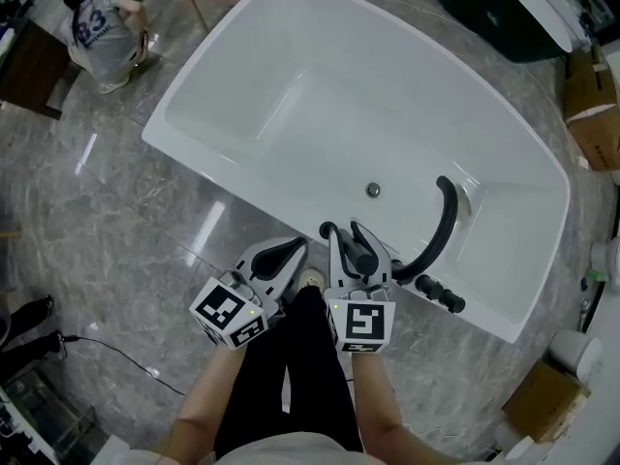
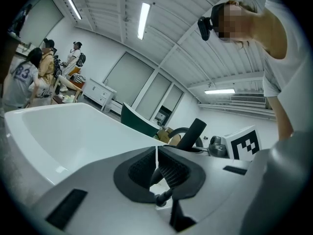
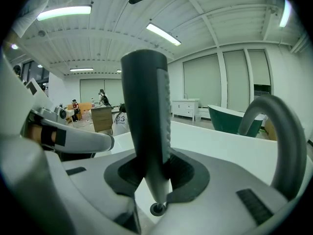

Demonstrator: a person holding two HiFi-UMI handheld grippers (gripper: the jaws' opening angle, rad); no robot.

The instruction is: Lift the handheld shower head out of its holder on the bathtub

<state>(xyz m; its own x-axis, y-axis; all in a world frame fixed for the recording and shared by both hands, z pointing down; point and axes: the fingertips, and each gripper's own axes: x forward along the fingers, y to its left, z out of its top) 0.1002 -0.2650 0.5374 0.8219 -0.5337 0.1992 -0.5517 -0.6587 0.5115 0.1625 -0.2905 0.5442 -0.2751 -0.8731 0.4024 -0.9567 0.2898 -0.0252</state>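
The handheld shower head (image 3: 146,126) is a dark grey wand standing upright between the pads of my right gripper (image 3: 155,173), which is shut on its lower part. In the head view the right gripper (image 1: 351,242) holds the shower head (image 1: 360,252) over the near rim of the white bathtub (image 1: 194,153), beside a small black fitting (image 1: 327,229) on the rim. My left gripper (image 1: 289,252) hovers just left of it, jaws together and empty. In the left gripper view the left gripper (image 2: 156,154) is shut, and the shower head (image 2: 195,131) rises to its right.
A black curved faucet spout (image 1: 448,216) and black handles (image 1: 438,294) sit on the tub rim right of my grippers. A person crouches at the far left (image 1: 97,27). Cardboard boxes (image 1: 591,105) and a dark green tub (image 1: 494,8) stand beyond. A cable (image 1: 107,352) crosses the marble floor.
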